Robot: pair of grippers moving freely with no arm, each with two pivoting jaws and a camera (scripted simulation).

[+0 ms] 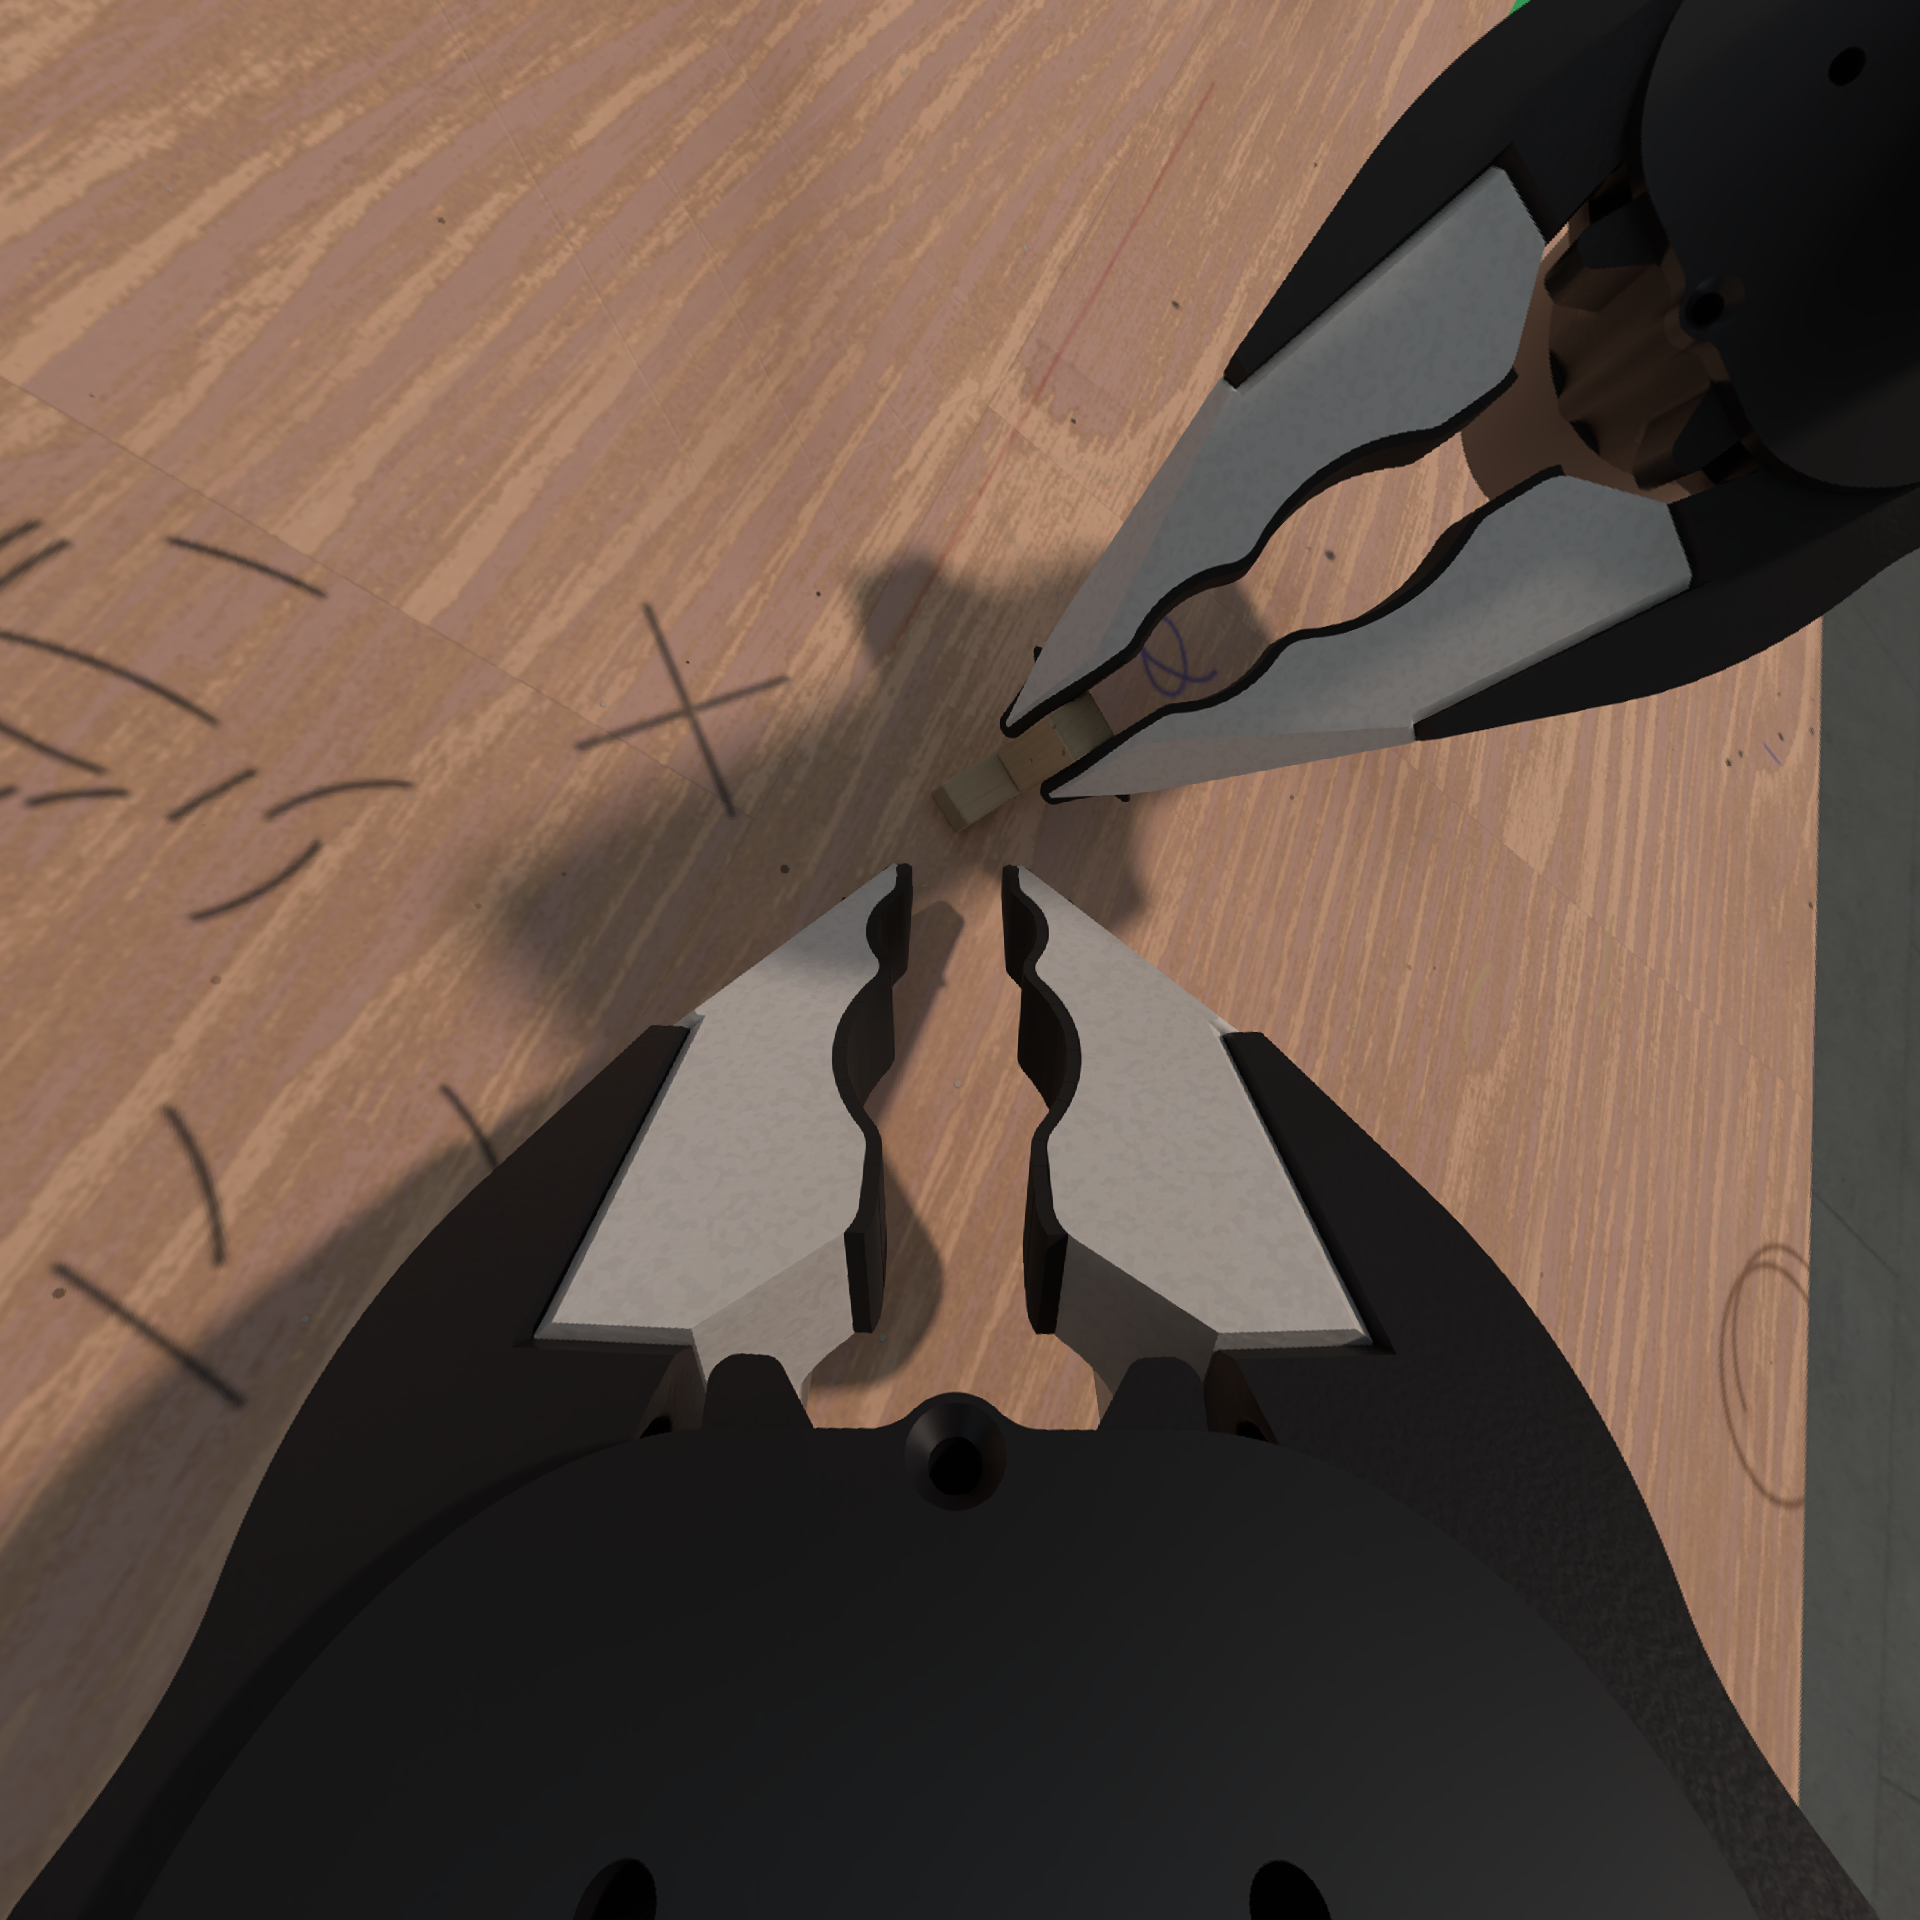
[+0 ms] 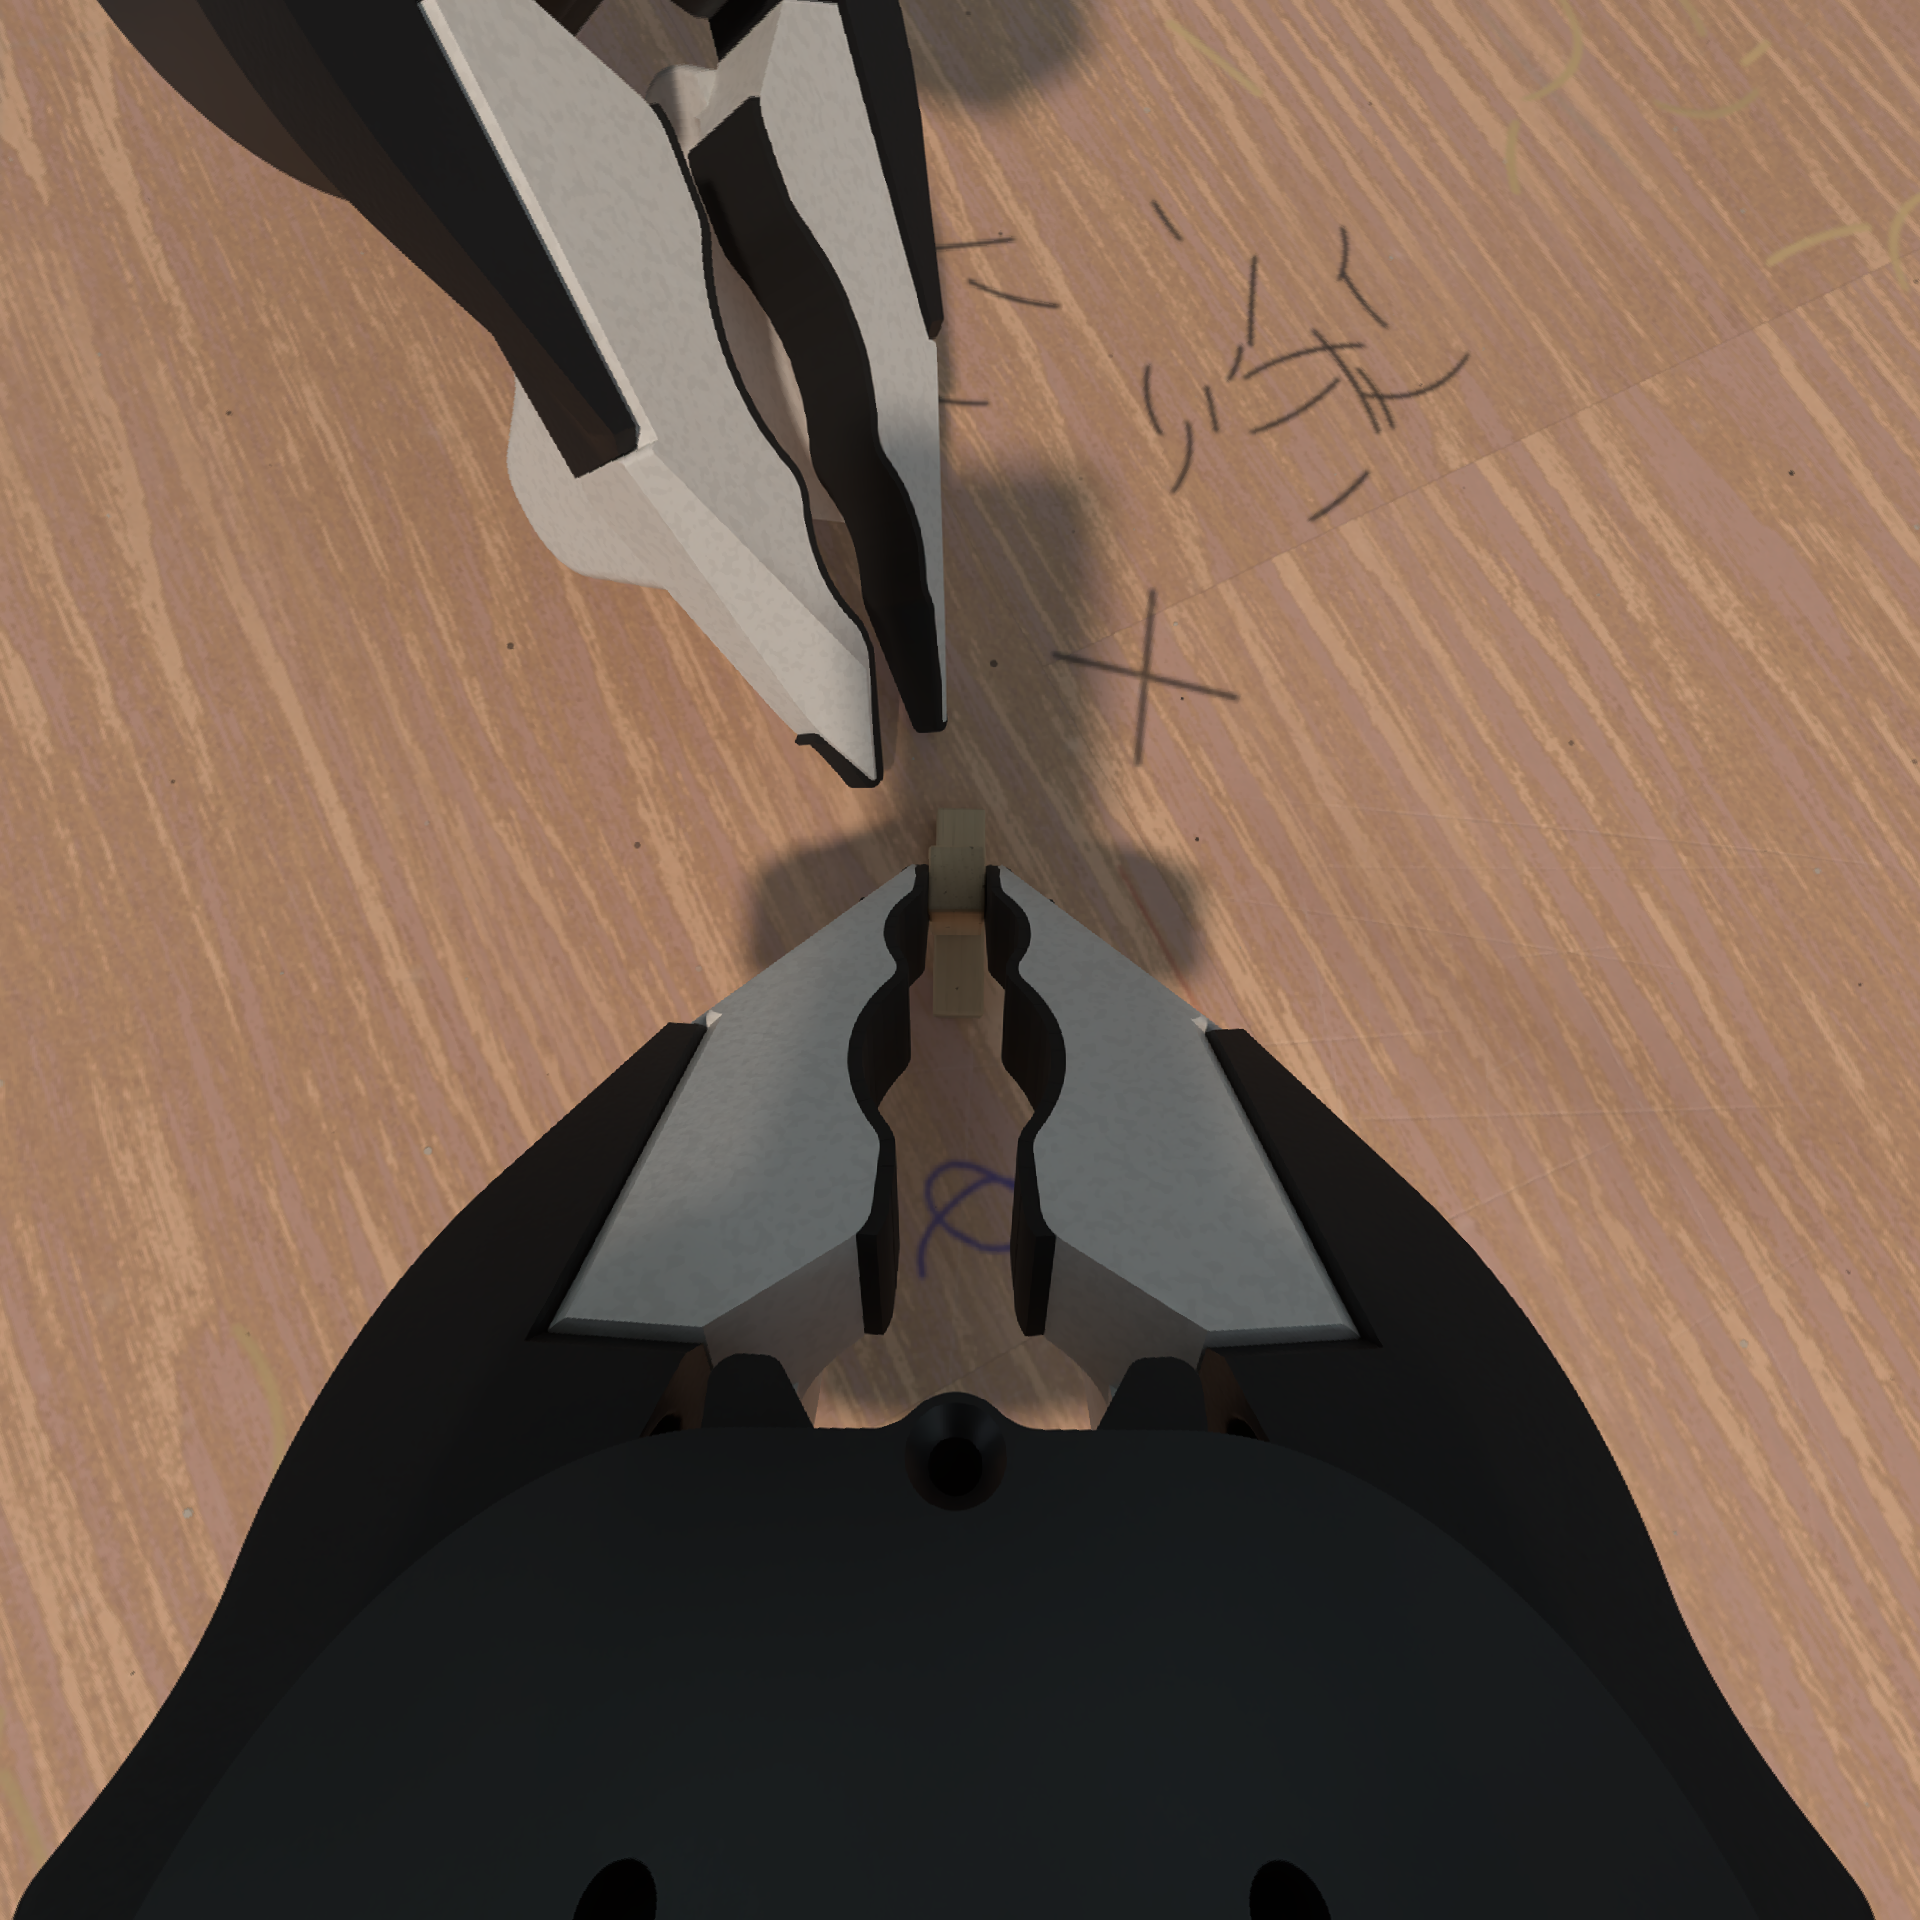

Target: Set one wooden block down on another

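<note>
A long pale wooden block (image 1: 971, 802) lies flat on the wooden table (image 1: 520, 312). A smaller tan block (image 1: 1029, 767) sits across its middle. My right gripper (image 1: 1031, 758) reaches in from the upper right and is shut on the tan block. In the right wrist view the tan block (image 2: 956, 918) shows between the tips of the right gripper (image 2: 956, 881), with the pale block (image 2: 958, 977) running under them. I cannot tell whether the two blocks touch. My left gripper (image 1: 956, 873) is open and empty, its tips just short of the pale block's near end. It also shows in the right wrist view (image 2: 899, 748).
Black pen scribbles and an X mark (image 1: 686, 712) lie on the table left of the blocks. A blue scribble (image 2: 961, 1210) is under the right gripper. The table's right edge (image 1: 1813, 1039) borders a grey floor (image 1: 1870, 1143).
</note>
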